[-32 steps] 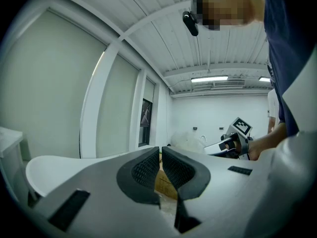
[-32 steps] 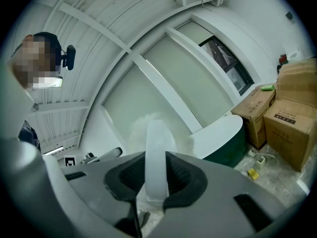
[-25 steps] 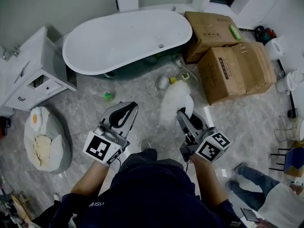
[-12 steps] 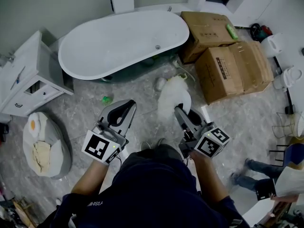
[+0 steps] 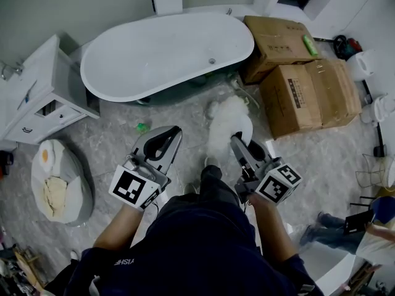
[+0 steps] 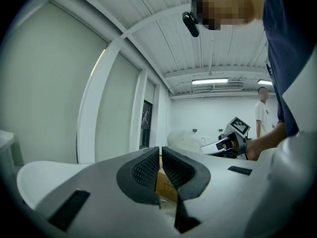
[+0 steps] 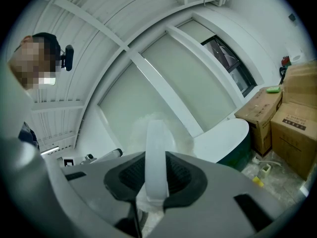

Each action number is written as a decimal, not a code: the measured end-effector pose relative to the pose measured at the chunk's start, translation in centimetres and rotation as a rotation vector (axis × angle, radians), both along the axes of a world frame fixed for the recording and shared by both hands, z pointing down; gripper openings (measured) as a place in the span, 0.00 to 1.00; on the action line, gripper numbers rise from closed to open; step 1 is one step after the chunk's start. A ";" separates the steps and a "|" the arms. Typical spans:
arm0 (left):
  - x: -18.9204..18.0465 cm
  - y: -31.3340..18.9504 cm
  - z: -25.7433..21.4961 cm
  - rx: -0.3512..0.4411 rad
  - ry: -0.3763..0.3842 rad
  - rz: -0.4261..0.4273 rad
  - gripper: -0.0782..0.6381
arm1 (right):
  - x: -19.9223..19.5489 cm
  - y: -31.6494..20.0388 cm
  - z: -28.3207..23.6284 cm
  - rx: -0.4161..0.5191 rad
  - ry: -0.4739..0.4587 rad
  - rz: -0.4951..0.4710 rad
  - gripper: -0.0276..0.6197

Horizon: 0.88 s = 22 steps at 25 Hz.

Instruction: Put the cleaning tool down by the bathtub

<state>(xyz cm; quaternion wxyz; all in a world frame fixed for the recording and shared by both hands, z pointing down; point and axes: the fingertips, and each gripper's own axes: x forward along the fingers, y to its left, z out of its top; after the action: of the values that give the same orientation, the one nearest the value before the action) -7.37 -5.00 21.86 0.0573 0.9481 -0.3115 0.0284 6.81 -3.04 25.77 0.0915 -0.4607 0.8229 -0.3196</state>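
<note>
My right gripper [image 5: 238, 142] is shut on the flat white handle [image 7: 157, 157] of the cleaning tool, a fluffy white duster [image 5: 226, 126] that points toward the bathtub. The white oval bathtub [image 5: 160, 55] with a dark green outside stands on the marble floor ahead; in the right gripper view the bathtub [image 7: 225, 135] shows past the duster. My left gripper [image 5: 169, 134] hangs to the left of the duster. Its dark pads [image 6: 148, 168] stand together with nothing between them. The left gripper view also catches the right gripper [image 6: 233, 140] and the duster [image 6: 185, 140].
Two big cardboard boxes [image 5: 308, 91] stand right of the tub, one with a green item [image 5: 307, 44] on top. A white cabinet [image 5: 37, 91] is at the left, a round cushion [image 5: 55, 180] below it. Small items [image 5: 213, 108] and a green thing [image 5: 142, 127] lie on the floor. A bystander [image 5: 345, 233] is lower right.
Both grippers stay much as they were, the duster still in the right one. My leg has come forward between them, and the bystander at the lower right has shifted.
</note>
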 end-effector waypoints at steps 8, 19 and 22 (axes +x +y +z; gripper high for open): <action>0.8 -4.2 1.4 -0.027 -0.031 -0.063 0.17 | 1.1 -5.6 2.2 -0.025 -0.012 -0.060 0.18; 4.0 -13.2 6.1 -0.127 -0.106 -0.144 0.17 | 4.0 -16.0 7.6 -0.107 -0.015 -0.155 0.18; 5.0 -15.8 7.8 -0.151 -0.142 -0.162 0.17 | 4.9 -18.8 10.0 -0.141 -0.004 -0.179 0.18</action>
<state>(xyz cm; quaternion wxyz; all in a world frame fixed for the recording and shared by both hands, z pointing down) -2.38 -20.76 29.65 0.1084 0.9085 -0.3872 0.1139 11.74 -21.80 35.80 0.0315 -0.3901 0.8360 -0.3846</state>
